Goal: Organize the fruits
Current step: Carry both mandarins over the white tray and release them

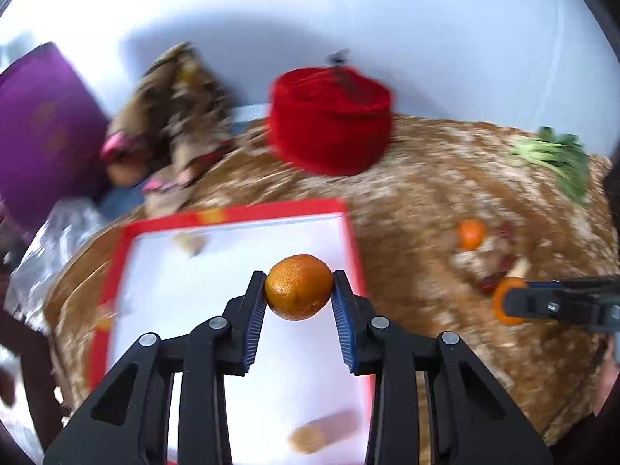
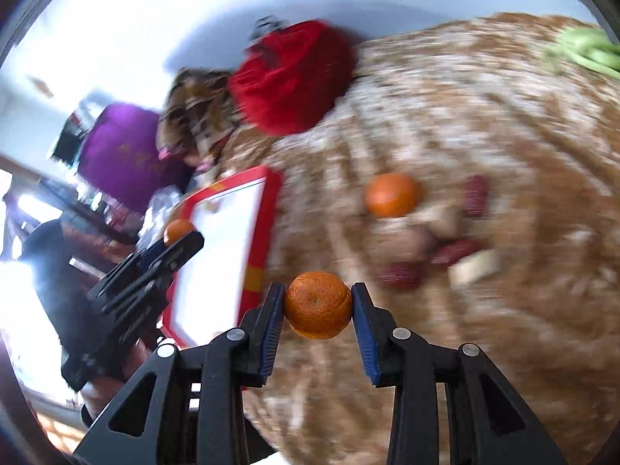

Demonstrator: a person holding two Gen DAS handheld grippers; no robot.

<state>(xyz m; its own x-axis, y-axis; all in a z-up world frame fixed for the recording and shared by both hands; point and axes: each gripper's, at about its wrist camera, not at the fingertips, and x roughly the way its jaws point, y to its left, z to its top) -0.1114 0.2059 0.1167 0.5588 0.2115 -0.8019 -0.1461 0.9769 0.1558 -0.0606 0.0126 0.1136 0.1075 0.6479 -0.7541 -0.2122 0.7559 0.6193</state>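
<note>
My left gripper [image 1: 298,287] is shut on a mandarin [image 1: 298,286] and holds it above the white tray with a red rim [image 1: 348,232]. My right gripper [image 2: 318,300] is shut on a second mandarin [image 2: 318,304] over the brown patterned cloth [image 2: 484,124], right of the tray [image 2: 267,213]. A third mandarin [image 2: 392,195] lies on the cloth beside red dates [image 2: 476,195] and pale pieces. In the left wrist view the right gripper [image 1: 515,304] comes in from the right with its mandarin [image 1: 500,298]; the loose mandarin [image 1: 471,233] lies behind it.
A red fabric box [image 1: 329,124] stands at the back of the table. Green leafy vegetables [image 1: 558,159] lie at the far right. A peanut [image 1: 325,432] and a pale piece [image 1: 190,242] lie in the tray. A purple cushion [image 1: 42,131] and a patterned bag [image 1: 178,108] are at the left.
</note>
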